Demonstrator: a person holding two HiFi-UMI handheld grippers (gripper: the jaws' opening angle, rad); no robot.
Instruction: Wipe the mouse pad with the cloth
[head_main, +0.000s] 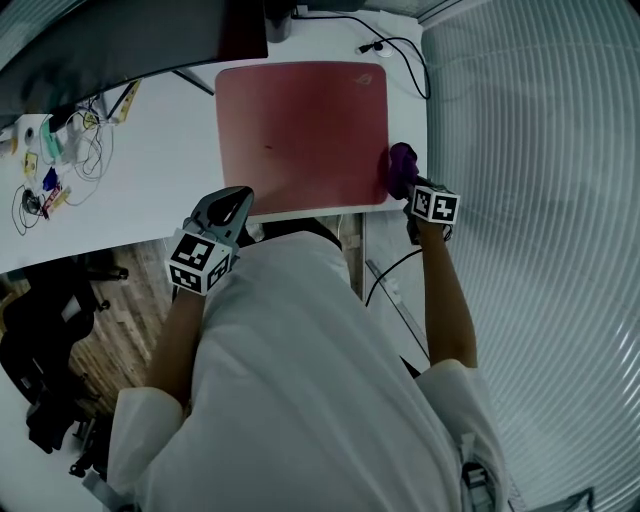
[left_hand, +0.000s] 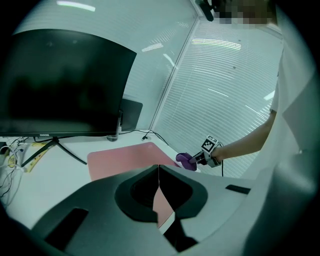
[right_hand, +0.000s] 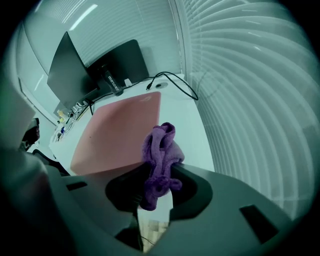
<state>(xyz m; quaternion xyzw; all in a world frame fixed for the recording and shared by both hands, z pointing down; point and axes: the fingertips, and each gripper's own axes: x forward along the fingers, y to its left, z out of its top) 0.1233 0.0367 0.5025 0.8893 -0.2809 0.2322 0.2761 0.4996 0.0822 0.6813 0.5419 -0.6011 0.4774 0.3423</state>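
Where the white desk (head_main: 150, 170) meets a slatted wall (head_main: 530, 200) on our right, we see the red mouse pad (head_main: 300, 135) lying flat, its near edge close along the desk's front edge. The right gripper (head_main: 410, 190) is clenched on the bunched purple cloth (head_main: 402, 165), which sits at the pad's right edge close to the near corner; whether it presses on the pad we cannot tell. The left gripper (head_main: 232, 200) hovers at the pad's near left corner, jaws closed together on nothing. Behind the pad stand a dark monitor (head_main: 120, 40) and a black cable (head_main: 405, 55); tangled cords and small items (head_main: 50, 150) lie well apart on the left, and a black chair (head_main: 45, 350) stands on the wood floor below
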